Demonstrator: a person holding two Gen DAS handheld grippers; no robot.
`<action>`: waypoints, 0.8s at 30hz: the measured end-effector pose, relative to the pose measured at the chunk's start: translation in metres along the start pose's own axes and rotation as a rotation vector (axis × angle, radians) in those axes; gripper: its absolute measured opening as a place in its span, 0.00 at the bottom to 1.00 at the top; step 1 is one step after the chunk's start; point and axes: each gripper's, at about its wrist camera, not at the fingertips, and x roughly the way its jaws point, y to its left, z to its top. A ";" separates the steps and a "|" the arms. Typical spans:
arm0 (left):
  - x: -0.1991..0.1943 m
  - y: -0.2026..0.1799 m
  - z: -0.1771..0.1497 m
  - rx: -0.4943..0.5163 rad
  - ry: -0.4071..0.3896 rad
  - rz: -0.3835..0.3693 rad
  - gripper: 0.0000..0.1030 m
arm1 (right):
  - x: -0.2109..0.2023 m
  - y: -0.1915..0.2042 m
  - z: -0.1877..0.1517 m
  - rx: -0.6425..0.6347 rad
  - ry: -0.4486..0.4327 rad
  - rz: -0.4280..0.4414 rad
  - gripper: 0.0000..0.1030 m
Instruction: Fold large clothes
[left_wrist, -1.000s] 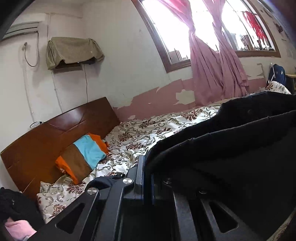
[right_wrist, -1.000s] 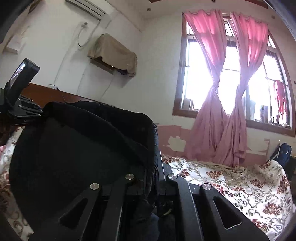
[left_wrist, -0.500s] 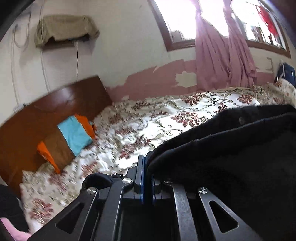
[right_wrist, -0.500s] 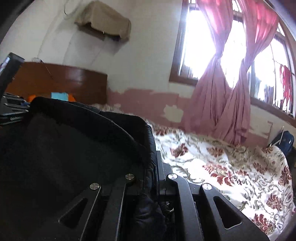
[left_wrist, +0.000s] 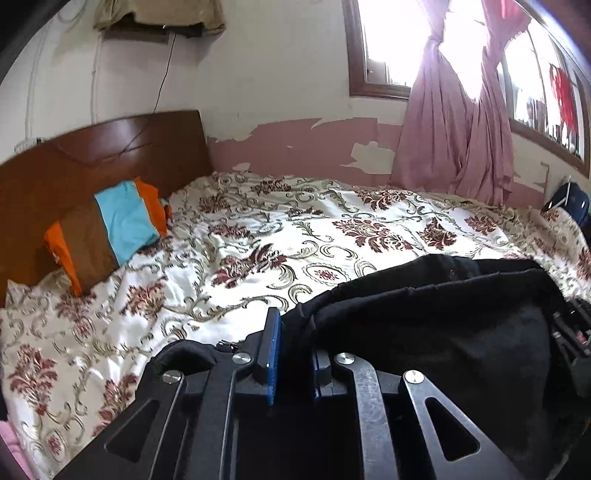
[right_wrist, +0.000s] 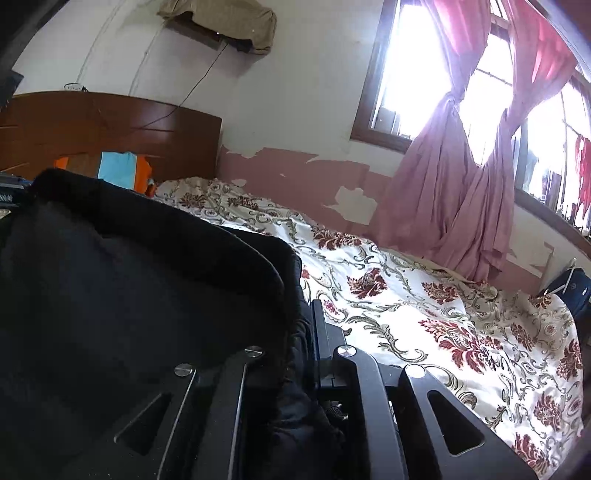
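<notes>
A thick black garment (left_wrist: 424, 332), folded double along its upper edge, is being held above the bed (left_wrist: 295, 240). One end is being pinched between the nearly closed fingers of the left gripper (left_wrist: 291, 347), the other clamped in the right gripper (right_wrist: 301, 332). The bed is being covered by a floral quilt; a striped pillow (left_wrist: 107, 229) is being propped against the headboard (left_wrist: 92, 155). Pink curtains (right_wrist: 461, 192) are being backlit by the window.

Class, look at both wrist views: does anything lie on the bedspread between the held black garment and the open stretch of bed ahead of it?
Nothing visible does. The black garment hangs over bare floral bedspread; the striped pillow sits off by the headboard.
</notes>
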 end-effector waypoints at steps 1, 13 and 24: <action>-0.002 0.003 0.001 -0.019 0.006 -0.019 0.18 | -0.001 0.000 0.000 -0.002 0.003 0.001 0.11; -0.066 -0.007 0.005 -0.051 -0.161 -0.048 1.00 | -0.049 -0.026 0.004 0.070 -0.087 0.061 0.83; -0.090 -0.046 -0.089 0.172 -0.124 -0.132 1.00 | -0.063 -0.003 -0.058 0.010 0.056 0.328 0.91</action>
